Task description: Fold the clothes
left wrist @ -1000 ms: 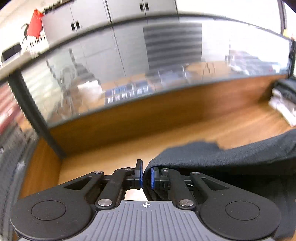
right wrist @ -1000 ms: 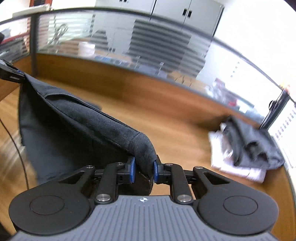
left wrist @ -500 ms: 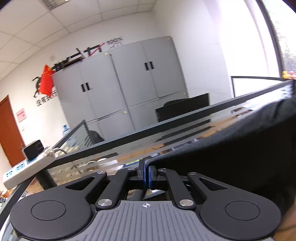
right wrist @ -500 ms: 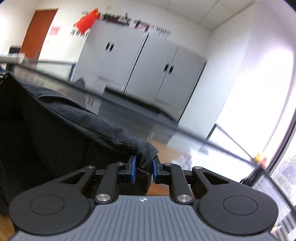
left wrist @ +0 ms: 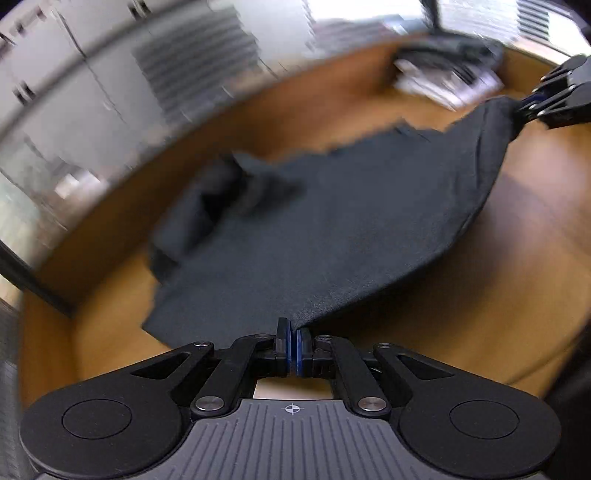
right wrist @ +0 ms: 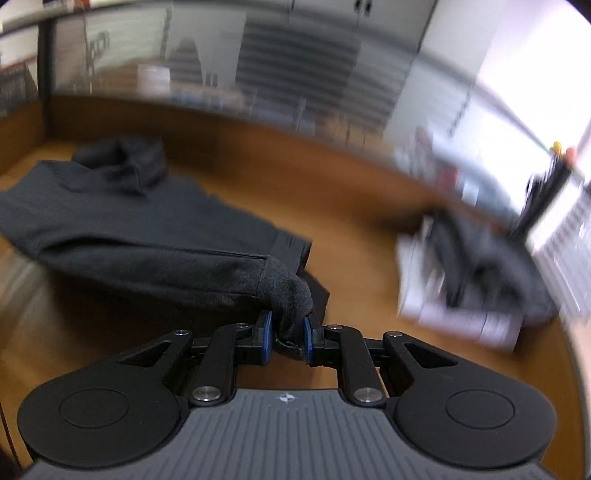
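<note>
wooden desk with a low wooden back wall and a glass screen above it along the far edge; grey cabinets beyond the glass, bright window at the right of the right wrist view. blurred pile of grey and white clothes near the far right corner of the desk, well apart from the rest

dark garment spread over the middle of the desk, mostly lying flat, near edge lifted between two held corners. long axis running from the near edge toward the far left corner, where a bunched, rumpled end sits close to the back wall. cuffed edge folded over near the right-hand corner

left gripper pressed together on the thin near corner of the garment. right gripper clamped on a thick bunched corner, pads held apart by the cloth; seen from the left wrist view at the far right, corner pulled up off the desk
</note>
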A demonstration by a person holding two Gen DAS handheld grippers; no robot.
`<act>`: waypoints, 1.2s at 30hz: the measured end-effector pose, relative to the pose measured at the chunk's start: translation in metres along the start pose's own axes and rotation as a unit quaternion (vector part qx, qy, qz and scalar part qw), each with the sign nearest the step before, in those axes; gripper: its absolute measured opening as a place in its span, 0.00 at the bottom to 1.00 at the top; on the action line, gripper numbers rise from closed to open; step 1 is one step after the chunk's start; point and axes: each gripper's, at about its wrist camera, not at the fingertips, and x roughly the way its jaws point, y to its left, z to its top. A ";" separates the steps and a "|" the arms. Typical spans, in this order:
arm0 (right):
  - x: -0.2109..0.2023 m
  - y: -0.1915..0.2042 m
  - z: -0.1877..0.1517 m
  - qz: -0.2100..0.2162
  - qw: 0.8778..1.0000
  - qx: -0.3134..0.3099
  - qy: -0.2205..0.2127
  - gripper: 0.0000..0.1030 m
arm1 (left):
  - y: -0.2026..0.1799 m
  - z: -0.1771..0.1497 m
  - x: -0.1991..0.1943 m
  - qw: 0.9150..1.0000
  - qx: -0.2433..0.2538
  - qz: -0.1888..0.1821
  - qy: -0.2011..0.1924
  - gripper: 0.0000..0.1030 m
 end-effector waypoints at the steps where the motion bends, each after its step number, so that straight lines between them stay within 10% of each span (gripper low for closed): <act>1: 0.007 0.003 -0.014 0.001 1.000 0.006 0.016 0.18 | 0.001 -0.002 0.005 1.000 -0.006 -0.018 0.013 0.05; 15: 0.042 0.012 -0.114 -0.028 0.976 0.174 0.129 0.32 | -0.019 -0.011 0.055 0.990 0.075 -0.077 0.087 0.05; 23: 0.043 -0.013 -0.133 0.045 0.902 0.422 0.076 0.73 | -0.026 -0.010 0.055 0.987 0.105 -0.083 0.090 0.05; 28: 0.068 -0.011 -0.134 0.075 0.864 0.492 0.071 0.69 | -0.027 -0.007 0.047 0.987 0.092 -0.094 0.088 0.05; 30: 0.073 -0.012 -0.133 0.069 0.854 0.511 0.069 0.36 | -0.027 -0.006 0.044 0.987 0.086 -0.099 0.088 0.05; 36: 0.061 -0.027 -0.123 0.020 0.872 0.486 0.055 0.23 | -0.048 0.008 0.038 0.982 0.070 -0.147 0.095 0.05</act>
